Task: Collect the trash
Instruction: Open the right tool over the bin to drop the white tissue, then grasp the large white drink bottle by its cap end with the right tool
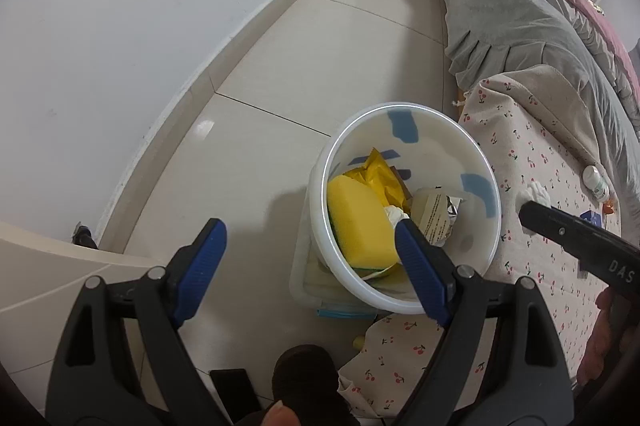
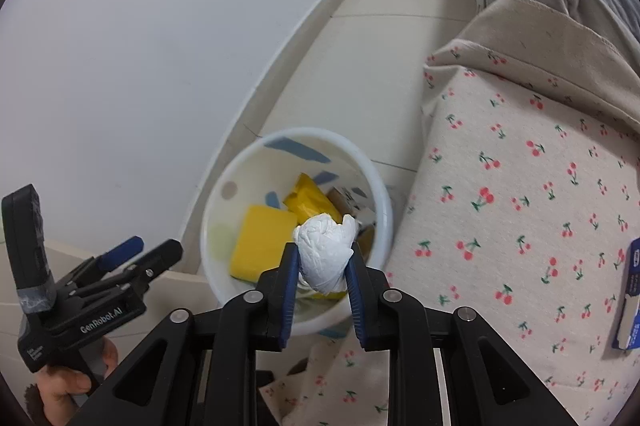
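Observation:
A white plastic bin (image 1: 486,162) stands on the floor beside the cherry-print table; it also shows in the right wrist view (image 2: 382,194). Inside lie a yellow sponge (image 1: 356,222), a yellow wrapper (image 1: 380,174) and a printed packet (image 1: 434,216). My right gripper (image 2: 322,256) is shut on a crumpled white tissue (image 2: 326,250), held just above the bin's near rim. My left gripper (image 1: 308,238) is open and empty, its right finger over the bin. The left gripper (image 2: 140,250) shows at the left of the right wrist view.
The cherry-print cloth (image 2: 520,210) covers the table to the right. A small white bottle (image 1: 596,182) and a blue packet (image 2: 630,294) lie on it. A grey-covered bed (image 1: 512,18) lies behind. A white wall (image 1: 120,26) runs along the left. A dark slipper (image 1: 304,374) is below.

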A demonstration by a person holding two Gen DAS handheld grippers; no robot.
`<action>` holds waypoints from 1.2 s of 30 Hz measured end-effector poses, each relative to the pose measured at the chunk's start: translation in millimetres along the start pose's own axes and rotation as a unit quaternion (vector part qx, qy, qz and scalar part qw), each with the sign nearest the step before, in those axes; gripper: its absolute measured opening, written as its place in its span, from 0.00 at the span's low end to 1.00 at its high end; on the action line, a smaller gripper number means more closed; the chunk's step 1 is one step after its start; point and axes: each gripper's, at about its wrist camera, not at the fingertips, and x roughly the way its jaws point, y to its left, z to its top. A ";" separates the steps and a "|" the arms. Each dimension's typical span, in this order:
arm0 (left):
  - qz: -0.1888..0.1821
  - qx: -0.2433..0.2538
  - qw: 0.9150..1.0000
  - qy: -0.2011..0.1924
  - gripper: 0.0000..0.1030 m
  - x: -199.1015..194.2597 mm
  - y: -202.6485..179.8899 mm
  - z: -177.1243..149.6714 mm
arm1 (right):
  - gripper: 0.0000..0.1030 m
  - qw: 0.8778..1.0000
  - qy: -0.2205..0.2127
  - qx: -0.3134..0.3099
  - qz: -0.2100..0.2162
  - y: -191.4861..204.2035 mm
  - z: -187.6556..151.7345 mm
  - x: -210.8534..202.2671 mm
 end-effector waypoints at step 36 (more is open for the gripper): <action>-0.021 0.055 0.998 0.006 0.84 -3.2 -66.9 -1.0 | 0.69 0.989 -0.056 0.084 -0.108 -153.2 -37.8 -113.9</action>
